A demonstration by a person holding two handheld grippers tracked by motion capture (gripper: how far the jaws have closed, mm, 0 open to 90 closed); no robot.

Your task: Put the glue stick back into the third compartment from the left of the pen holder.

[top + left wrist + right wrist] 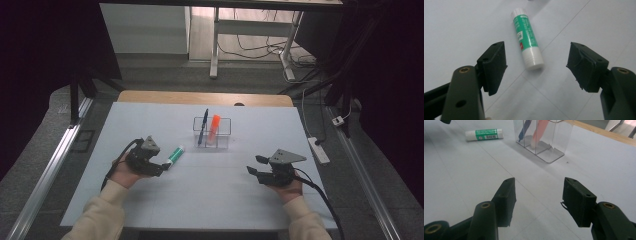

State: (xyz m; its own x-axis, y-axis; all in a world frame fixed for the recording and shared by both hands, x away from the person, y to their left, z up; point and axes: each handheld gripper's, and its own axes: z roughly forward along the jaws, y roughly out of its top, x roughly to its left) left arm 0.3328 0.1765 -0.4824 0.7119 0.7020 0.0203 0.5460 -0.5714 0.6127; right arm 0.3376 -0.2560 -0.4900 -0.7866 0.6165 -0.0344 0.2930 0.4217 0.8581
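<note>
Left gripper (536, 65) jaws wide, empty, straddling near end of glue stick (526, 37) for pickup; right gripper (539, 200) open, empty, idle.

Pen (524, 127) and highlighter (539, 131) tops beyond frame edge

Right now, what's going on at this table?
A person holds a gripper in each hand over a white table. The left gripper, jaws open, points at a green glue stick lying flat, not touching it. The right gripper is open and empty. A clear organizer holds a blue pen and an orange marker.
</note>
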